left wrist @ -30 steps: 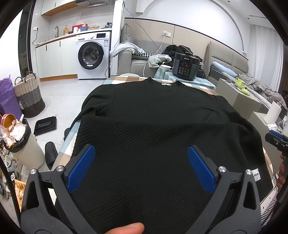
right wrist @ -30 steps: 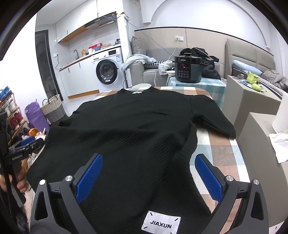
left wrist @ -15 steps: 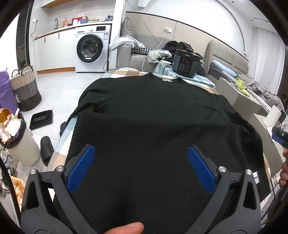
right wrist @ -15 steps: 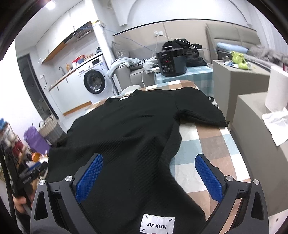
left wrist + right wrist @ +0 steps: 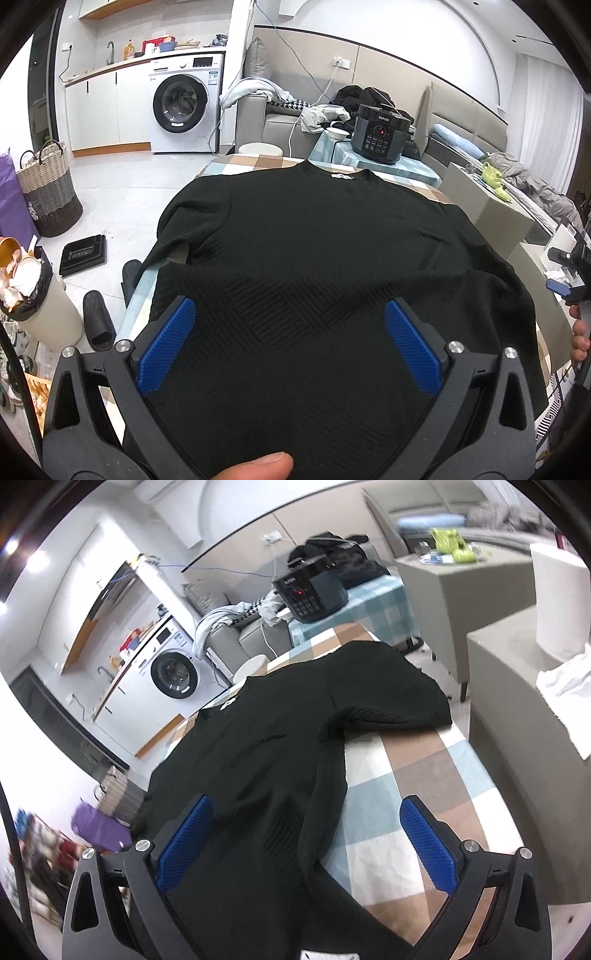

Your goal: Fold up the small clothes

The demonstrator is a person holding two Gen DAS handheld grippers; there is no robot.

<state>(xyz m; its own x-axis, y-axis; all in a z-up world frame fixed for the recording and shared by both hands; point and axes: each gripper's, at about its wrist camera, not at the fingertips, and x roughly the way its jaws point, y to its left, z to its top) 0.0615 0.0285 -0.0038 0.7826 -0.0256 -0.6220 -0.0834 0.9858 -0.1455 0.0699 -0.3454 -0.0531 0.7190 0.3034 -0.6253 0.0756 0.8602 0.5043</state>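
Checked tablecloth (image 5: 417, 775) mostly under sweater (image 5: 314, 258)

A black textured sweater (image 5: 325, 266) lies spread flat on the checked table (image 5: 424, 775).

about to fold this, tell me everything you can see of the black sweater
The black sweater is a dark knit top with a raised zigzag weave, a round neckline and a small white tag inside the collar. It lies spread flat with its neck at the far end of the checked tablecloth. One short sleeve lies out sideways on the cloth; the other droops over the table's edge. Both the left claw and right claw are open above its near hem, gripping nothing.
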